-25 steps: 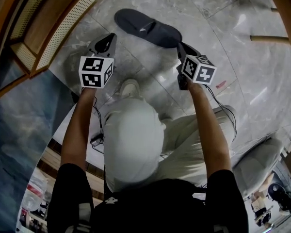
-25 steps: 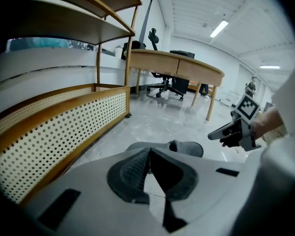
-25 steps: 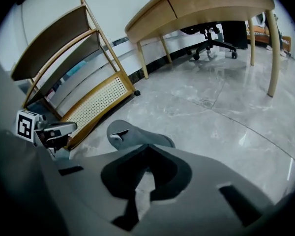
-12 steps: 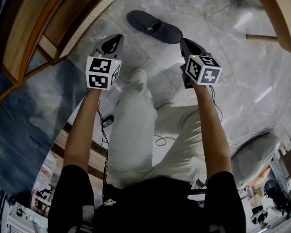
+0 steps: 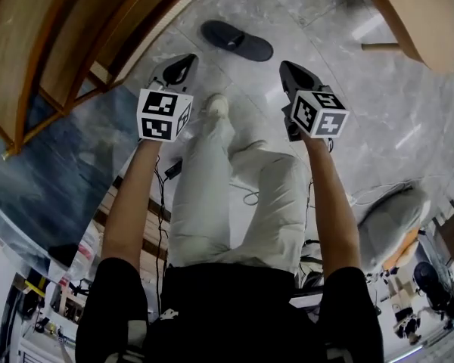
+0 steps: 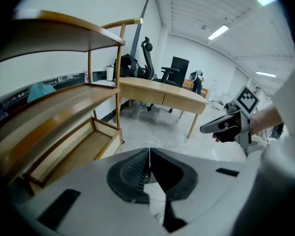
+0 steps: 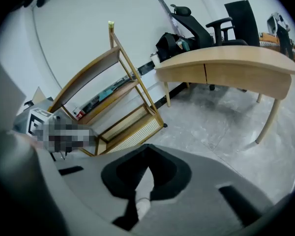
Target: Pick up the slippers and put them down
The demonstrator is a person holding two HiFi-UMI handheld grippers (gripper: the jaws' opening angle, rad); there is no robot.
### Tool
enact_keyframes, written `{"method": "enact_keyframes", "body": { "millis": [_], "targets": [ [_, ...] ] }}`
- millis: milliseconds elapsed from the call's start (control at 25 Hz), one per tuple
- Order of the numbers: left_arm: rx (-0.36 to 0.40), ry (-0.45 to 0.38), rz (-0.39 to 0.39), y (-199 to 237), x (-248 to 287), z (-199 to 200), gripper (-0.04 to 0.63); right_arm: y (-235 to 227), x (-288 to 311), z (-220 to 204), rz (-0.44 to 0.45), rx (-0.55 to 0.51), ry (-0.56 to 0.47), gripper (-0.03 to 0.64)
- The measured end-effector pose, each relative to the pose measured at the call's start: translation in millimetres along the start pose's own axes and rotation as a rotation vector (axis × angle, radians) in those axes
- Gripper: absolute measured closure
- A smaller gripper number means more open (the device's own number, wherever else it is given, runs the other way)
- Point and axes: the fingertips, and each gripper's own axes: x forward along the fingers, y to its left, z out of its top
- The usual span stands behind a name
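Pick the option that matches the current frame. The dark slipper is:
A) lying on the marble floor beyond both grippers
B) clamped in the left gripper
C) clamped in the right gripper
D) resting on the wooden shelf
A: the slipper lies on the floor, apart from the left gripper and the right gripper, whose jaws are shut with nothing between them.

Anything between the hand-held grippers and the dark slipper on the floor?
Nothing visible: only bare marble floor lies between the dark grey fabric slipper and the left hand-held gripper and right hand-held gripper, both shut and empty.
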Motion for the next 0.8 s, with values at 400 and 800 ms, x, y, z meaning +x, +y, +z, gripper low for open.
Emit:
{"method": "enact_keyframes", "body": {
  "millis": [400,800],
  "targets": [
    [0.004,-0.018,-0.037,-29,-74,82,0.588,57,-85,64,-0.001,-0.013,-0.02,0.62],
    [-0.006,-0.024,-0.074,-67,-139,130,0.588,97,-156,104,-0.002,-0.062,-0.024,0.62]
  ]
}}
